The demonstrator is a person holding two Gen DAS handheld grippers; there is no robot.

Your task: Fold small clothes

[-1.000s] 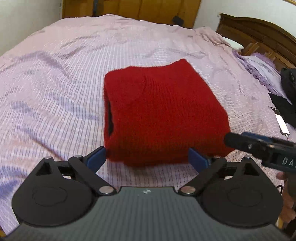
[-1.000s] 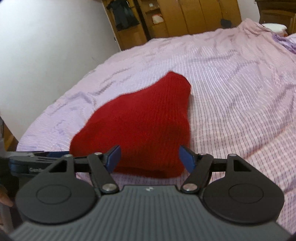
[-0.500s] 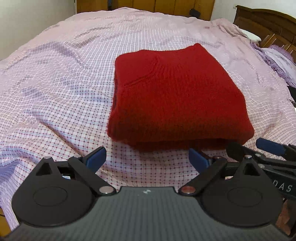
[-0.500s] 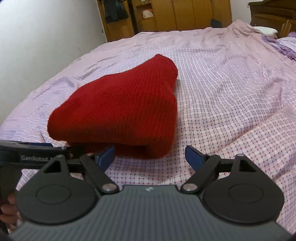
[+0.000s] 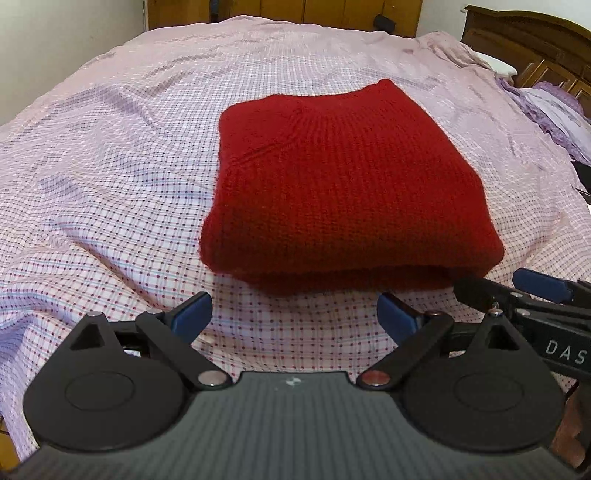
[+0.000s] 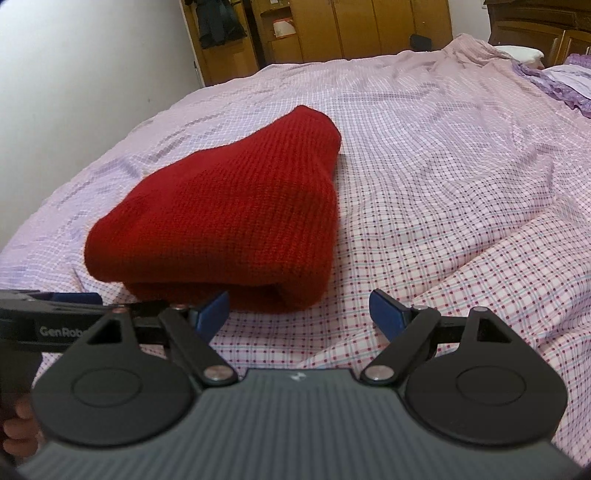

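A red knitted sweater (image 5: pixel 332 184) lies folded into a thick rectangle on the pink checked bedsheet (image 5: pixel 110 166); it also shows in the right wrist view (image 6: pixel 236 214). My left gripper (image 5: pixel 294 315) is open and empty, just short of the sweater's near edge. My right gripper (image 6: pixel 300 310) is open and empty, at the sweater's near right corner. The right gripper's fingers (image 5: pixel 535 286) show at the left wrist view's right edge. The left gripper's fingers (image 6: pixel 70 298) show at the right wrist view's left edge.
The bed spreads wide around the sweater. A dark wooden headboard (image 5: pixel 535 40) and purple bedding (image 5: pixel 554 114) lie at the far right. Wooden wardrobes (image 6: pixel 332 33) stand beyond the bed. A white wall (image 6: pixel 74 74) is on the left.
Both grippers have let go of the sweater and pulled back toward me. The sweater has settled flat on the bed as a folded stack.
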